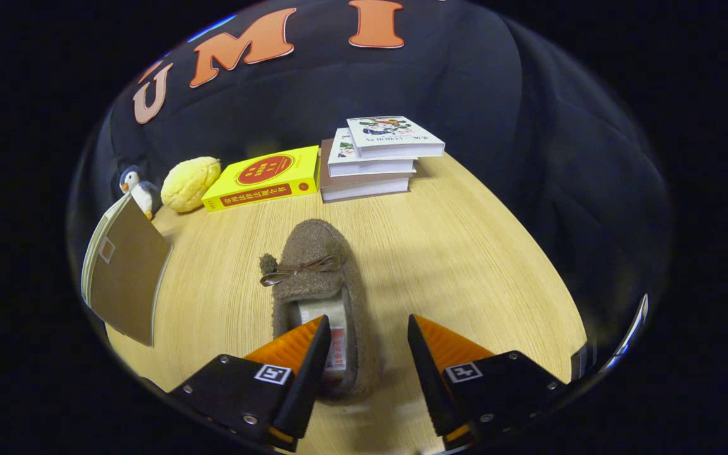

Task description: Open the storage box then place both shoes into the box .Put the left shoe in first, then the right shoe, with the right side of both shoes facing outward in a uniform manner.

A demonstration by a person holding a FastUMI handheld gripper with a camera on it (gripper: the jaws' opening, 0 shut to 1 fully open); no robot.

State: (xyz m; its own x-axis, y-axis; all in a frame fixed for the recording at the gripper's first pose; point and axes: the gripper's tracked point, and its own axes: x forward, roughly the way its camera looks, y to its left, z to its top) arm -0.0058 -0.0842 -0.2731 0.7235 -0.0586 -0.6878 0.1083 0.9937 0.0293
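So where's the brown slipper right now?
In the gripper view the brown slipper lies on the wooden table, its heel between the open gripper fingers, toe pointing toward the book stack.

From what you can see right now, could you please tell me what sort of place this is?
Probably a staged recording booth, not a lived-in room: a wooden table against a black cloth wall, with books and a slipper as props. The hand-held gripper is open around the slipper's heel.
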